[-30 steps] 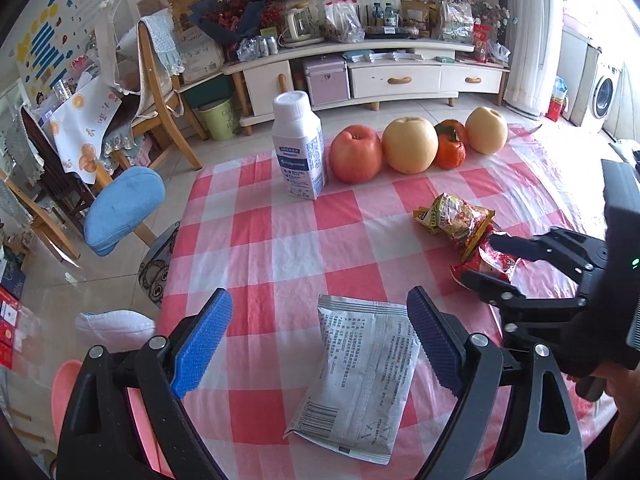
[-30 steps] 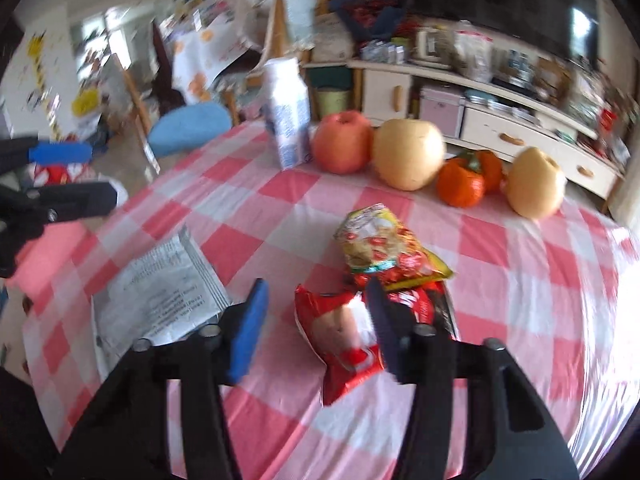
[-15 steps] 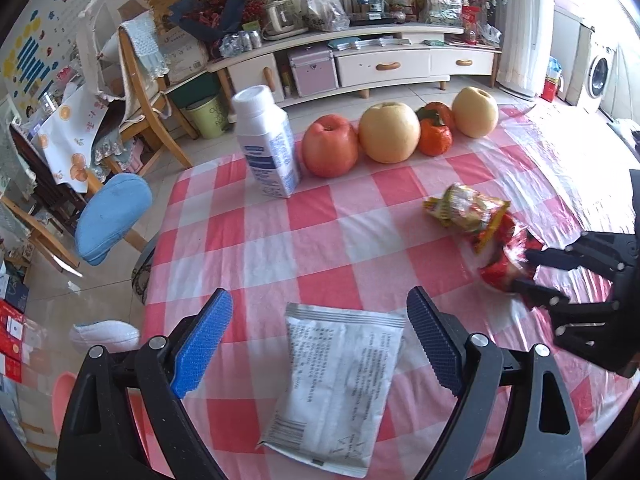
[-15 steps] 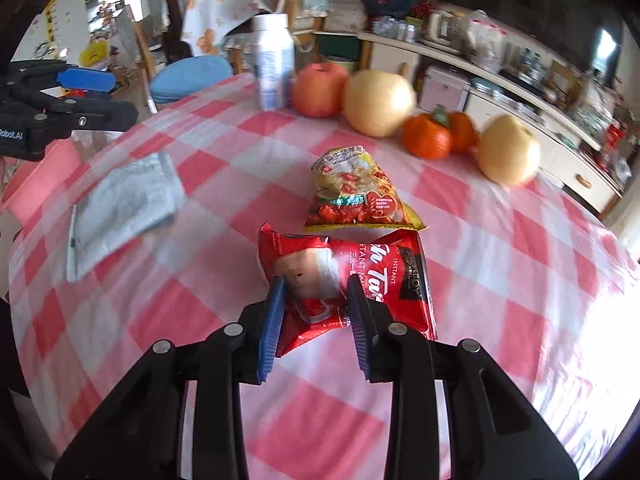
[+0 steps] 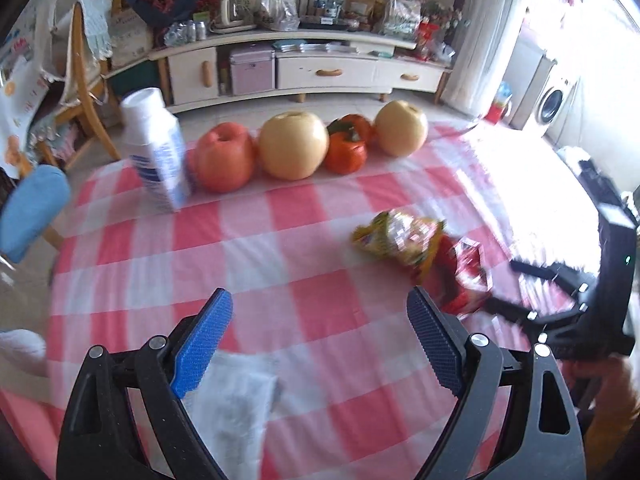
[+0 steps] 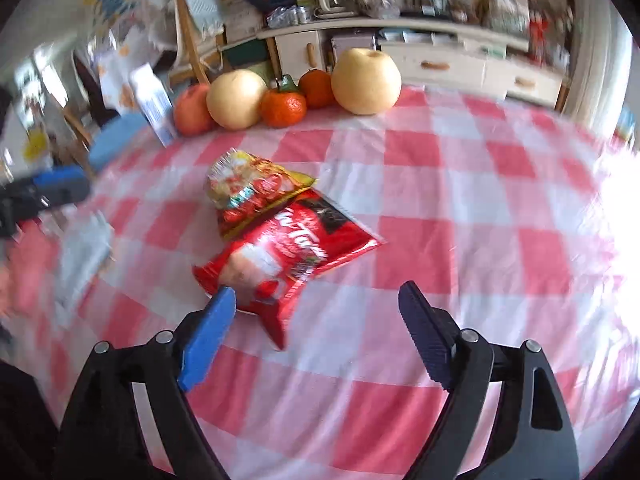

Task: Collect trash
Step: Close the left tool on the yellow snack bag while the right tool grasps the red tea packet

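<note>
A red snack wrapper (image 6: 288,256) lies on the checked tablecloth, its upper edge tucked under a yellow snack bag (image 6: 248,188). My right gripper (image 6: 316,332) is open and empty just behind the red wrapper, with the left blue pad at its near corner. Both wrappers show in the left wrist view, red (image 5: 464,276) and yellow (image 5: 400,236). A grey-white flat packet (image 5: 228,412) lies under my open left gripper (image 5: 320,348), partly hidden by its left finger. It also shows blurred in the right wrist view (image 6: 84,252).
A white milk bottle (image 5: 158,152), an apple (image 5: 224,156), two pears (image 5: 294,144) and persimmons (image 5: 346,148) stand in a row at the table's far edge. The right gripper's body (image 5: 580,296) is at the table's right side. Chairs and a TV cabinet stand beyond.
My right gripper was shut on the red wrapper half a second ago; now it is open and drawn back. My left gripper moved forward over the grey packet. Both views are blurred by motion.
</note>
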The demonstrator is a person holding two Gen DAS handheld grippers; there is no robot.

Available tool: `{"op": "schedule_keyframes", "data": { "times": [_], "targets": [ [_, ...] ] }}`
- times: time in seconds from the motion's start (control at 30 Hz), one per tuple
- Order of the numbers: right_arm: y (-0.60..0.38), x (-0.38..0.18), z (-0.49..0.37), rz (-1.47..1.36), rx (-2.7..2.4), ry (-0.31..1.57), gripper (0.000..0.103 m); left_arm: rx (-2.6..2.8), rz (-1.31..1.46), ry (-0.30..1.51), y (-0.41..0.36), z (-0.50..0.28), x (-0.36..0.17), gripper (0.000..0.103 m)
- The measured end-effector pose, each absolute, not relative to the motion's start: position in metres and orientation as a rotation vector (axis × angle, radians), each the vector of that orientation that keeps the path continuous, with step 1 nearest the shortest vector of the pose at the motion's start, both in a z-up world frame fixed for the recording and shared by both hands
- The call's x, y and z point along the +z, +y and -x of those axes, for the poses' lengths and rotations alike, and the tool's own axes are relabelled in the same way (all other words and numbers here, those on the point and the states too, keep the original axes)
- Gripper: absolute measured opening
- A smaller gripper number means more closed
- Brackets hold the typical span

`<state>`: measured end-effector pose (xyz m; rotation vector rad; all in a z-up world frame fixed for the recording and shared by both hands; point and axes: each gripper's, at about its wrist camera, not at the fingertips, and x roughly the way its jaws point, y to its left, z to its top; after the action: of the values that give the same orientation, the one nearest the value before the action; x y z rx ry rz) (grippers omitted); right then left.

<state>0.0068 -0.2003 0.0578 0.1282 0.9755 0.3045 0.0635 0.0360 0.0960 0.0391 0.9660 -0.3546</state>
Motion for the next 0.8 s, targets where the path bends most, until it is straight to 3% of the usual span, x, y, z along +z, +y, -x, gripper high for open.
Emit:
{"op": "schedule_keyframes", "data": {
  "times": [0.1, 0.47, 0.8],
  "targets": [
    [-0.198, 0.057, -0.008, -0.214, 0.334, 0.967, 0.085, -0.381, -0.046, 0.945, 0.016, -0.072, 0.090, 0.088],
    [-0.160, 0.042, -0.025, -0.121, 0.284, 0.962, 0.090, -0.513, -0.193, 0.930, -0.050, -0.099, 0.057, 0.088],
    [-0.214, 0.044, -0.025, -0.077, 0.151, 0.976, 0.093, -0.496, -0.232, 0.967, -0.060, -0.117, 0.033, 0.088]
  ]
}}
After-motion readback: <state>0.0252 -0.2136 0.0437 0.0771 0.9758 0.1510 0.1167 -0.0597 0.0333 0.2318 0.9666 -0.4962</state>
